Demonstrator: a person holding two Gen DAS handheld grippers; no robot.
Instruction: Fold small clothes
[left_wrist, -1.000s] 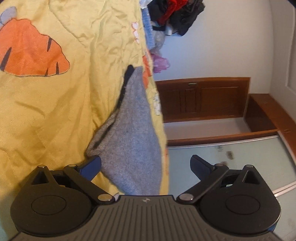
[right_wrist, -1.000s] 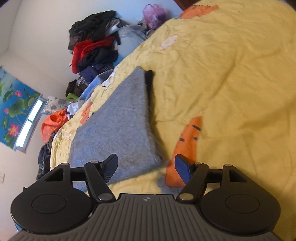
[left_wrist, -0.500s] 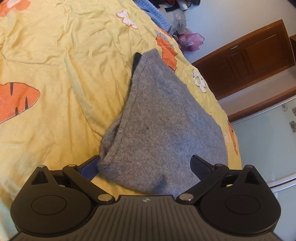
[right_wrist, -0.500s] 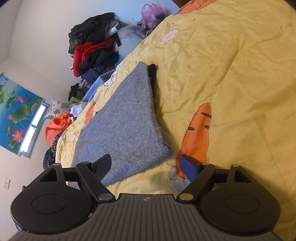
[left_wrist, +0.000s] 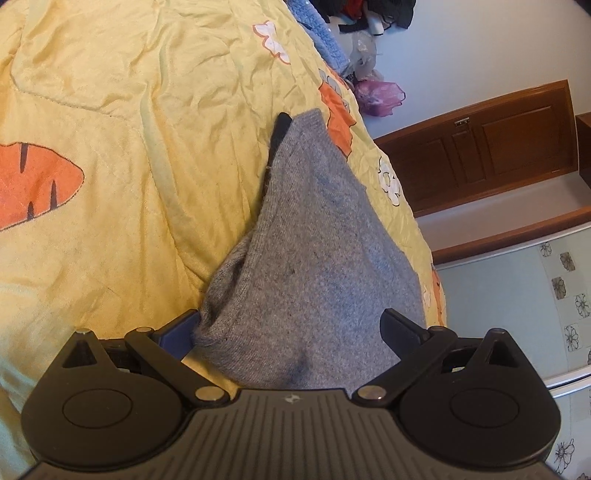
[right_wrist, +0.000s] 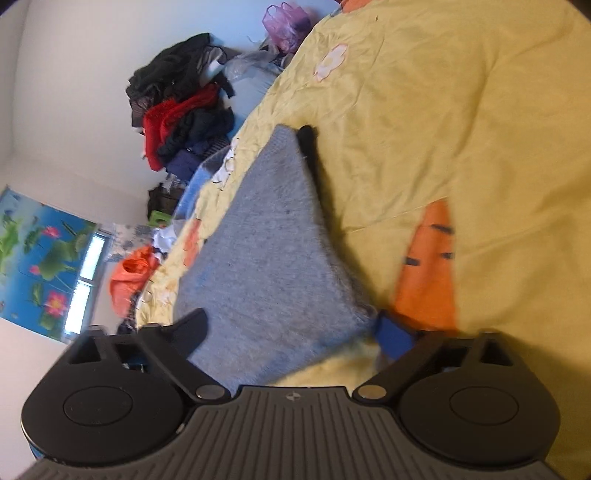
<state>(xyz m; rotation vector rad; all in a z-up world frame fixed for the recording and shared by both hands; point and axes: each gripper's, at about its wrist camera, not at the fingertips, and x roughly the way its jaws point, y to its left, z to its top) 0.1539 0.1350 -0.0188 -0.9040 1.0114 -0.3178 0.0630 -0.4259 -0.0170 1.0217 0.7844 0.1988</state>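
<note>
A grey knitted garment (left_wrist: 314, 251) lies folded on a yellow bedspread (left_wrist: 129, 110), with a black edge (left_wrist: 277, 131) showing at its far end. My left gripper (left_wrist: 291, 332) is open, its jaws wide on either side of the garment's near end. In the right wrist view the same garment (right_wrist: 269, 251) lies ahead. My right gripper (right_wrist: 295, 328) is open, its jaws spread around the garment's near corner. Neither gripper holds anything.
The bedspread has orange carrot prints (right_wrist: 428, 273). A pile of dark and red clothes (right_wrist: 181, 110) lies at the bed's far end, with a purple bag (right_wrist: 284, 22). A wooden cabinet (left_wrist: 491, 140) and the floor lie beyond the bed's right edge.
Both grippers have moved closer to the garment's near end, which now lies between their open jaws. The left view has swung from the bed's edge onto the garment.
</note>
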